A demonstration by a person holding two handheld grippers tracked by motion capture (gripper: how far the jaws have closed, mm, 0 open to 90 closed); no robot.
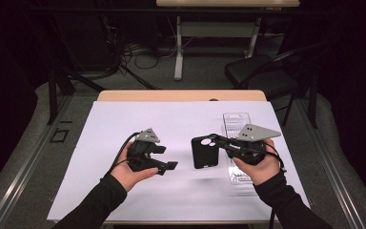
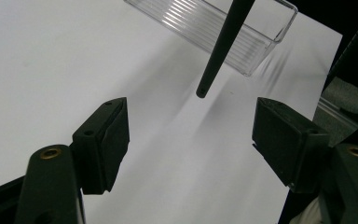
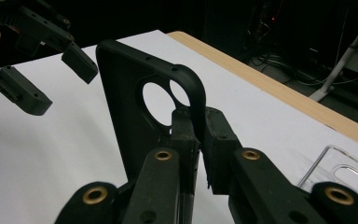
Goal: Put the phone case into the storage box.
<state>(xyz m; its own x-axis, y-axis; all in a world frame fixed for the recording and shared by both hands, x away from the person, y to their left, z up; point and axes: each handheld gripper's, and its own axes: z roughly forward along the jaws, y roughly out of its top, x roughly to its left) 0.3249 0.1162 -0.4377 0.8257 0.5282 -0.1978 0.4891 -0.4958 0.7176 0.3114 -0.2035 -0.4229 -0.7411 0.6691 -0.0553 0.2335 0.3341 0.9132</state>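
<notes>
A black phone case [image 1: 204, 152] with round camera holes is held upright above the white sheet, my right gripper [image 1: 216, 140] shut on its top edge. In the right gripper view both jaws of the right gripper [image 3: 200, 127] pinch the phone case [image 3: 133, 107] by its rim near the holes. My left gripper [image 1: 167, 157] is open just left of the case, with nothing between its fingers. In the left gripper view the left gripper [image 2: 191, 140] points at the phone case [image 2: 220, 46], seen edge-on as a thin dark bar.
A clear plastic tray [image 1: 236, 125] lies on the white sheet [image 1: 124, 119] under my right hand; it shows as clear tray [image 2: 205, 23] and clear tray [image 3: 340, 172]. The wooden table edge [image 1: 181, 95] runs along the back. A black chair [image 1: 262, 71] stands beyond it.
</notes>
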